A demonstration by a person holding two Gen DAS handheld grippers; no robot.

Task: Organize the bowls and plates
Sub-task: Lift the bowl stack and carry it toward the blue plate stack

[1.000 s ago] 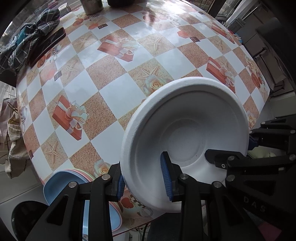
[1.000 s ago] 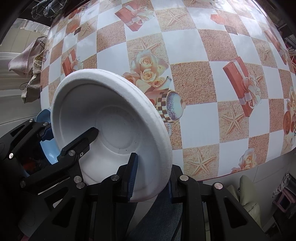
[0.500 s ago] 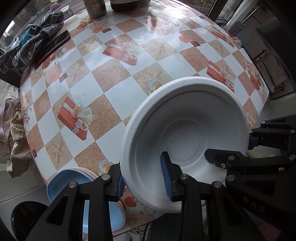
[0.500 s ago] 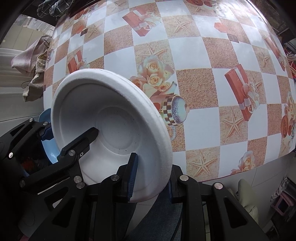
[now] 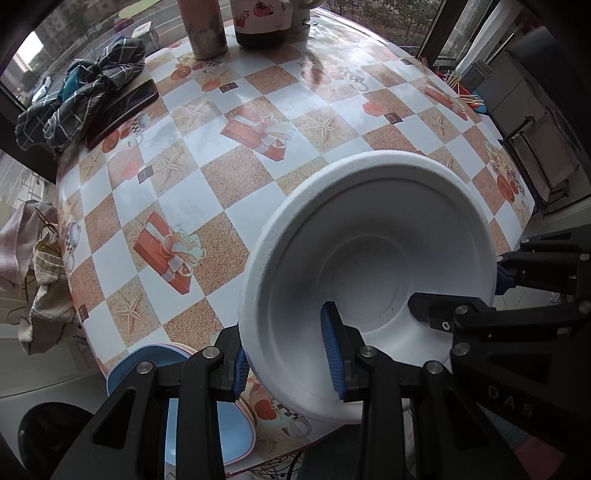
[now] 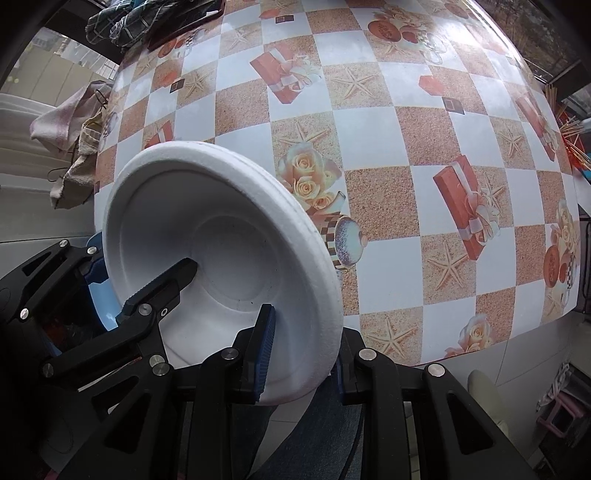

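A white foam bowl point(image 5: 373, 266) is held in the air above the near edge of the patterned table point(image 5: 229, 177). My left gripper point(image 5: 286, 354) is shut on its left rim, and my right gripper point(image 6: 303, 354) is shut on its right rim. The bowl shows in the right wrist view point(image 6: 221, 258) too, tilted toward the cameras. Each gripper shows in the other's view, its fingers point(image 5: 454, 310) reaching into the bowl. A blue plate stacked on a pink one point(image 5: 207, 428) sits at the table's near left corner, below the left gripper.
At the table's far side lie a bundled checked cloth point(image 5: 81, 96), a dark phone point(image 5: 122, 110), a metal cup point(image 5: 203, 29) and a dark jar point(image 5: 262, 22). Cloths point(image 5: 33, 266) hang off the left edge. Toothpicks point(image 6: 569, 136) lie at the far right.
Both grippers have lifted the bowl and drawn back from the table; more of the far table edge and its objects has come into view. The grips are unchanged.
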